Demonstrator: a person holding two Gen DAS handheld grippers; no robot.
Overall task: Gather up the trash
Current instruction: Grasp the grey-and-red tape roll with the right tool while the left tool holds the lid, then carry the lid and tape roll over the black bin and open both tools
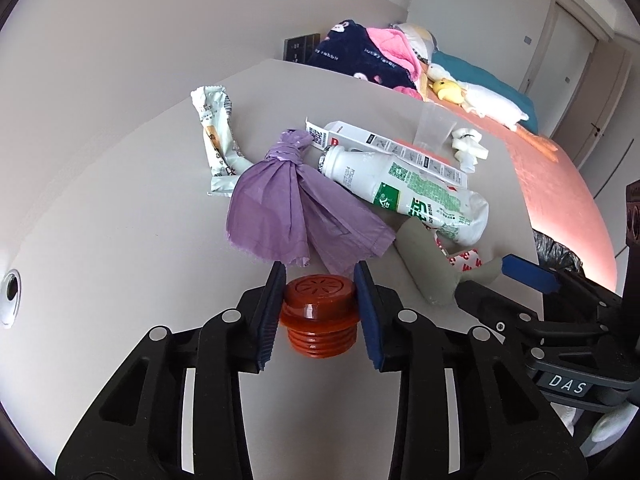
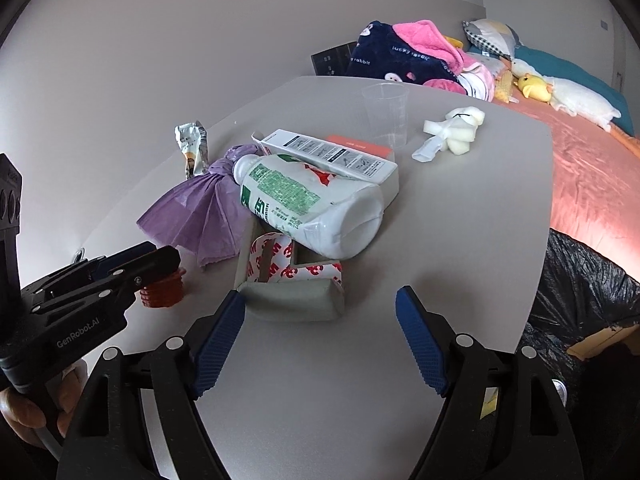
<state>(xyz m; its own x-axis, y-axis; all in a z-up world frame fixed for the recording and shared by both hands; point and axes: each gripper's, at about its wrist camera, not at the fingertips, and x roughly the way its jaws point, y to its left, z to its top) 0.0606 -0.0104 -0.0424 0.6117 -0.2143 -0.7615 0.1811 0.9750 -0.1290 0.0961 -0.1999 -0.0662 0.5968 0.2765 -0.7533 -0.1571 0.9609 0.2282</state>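
Note:
My left gripper (image 1: 320,276) is shut on a red-brown threaded cap (image 1: 319,310) just above the grey table (image 1: 120,240); it also shows in the right wrist view (image 2: 162,292). Beyond it lie a knotted purple bag (image 1: 296,208), a white bottle with green print (image 1: 404,192), a snack wrapper (image 1: 218,140), a long white carton (image 1: 384,148), a grey foam piece with 3M tape (image 2: 292,284), a clear cup (image 2: 386,114) and white crumpled foam (image 2: 456,132). My right gripper (image 2: 320,304) is open and empty, just short of the foam piece.
A black trash bag (image 2: 580,300) hangs open past the table's right edge. A bed with a pink sheet (image 2: 592,176), clothes and plush toys lies beyond. A round cable hole (image 1: 11,292) sits at the table's left.

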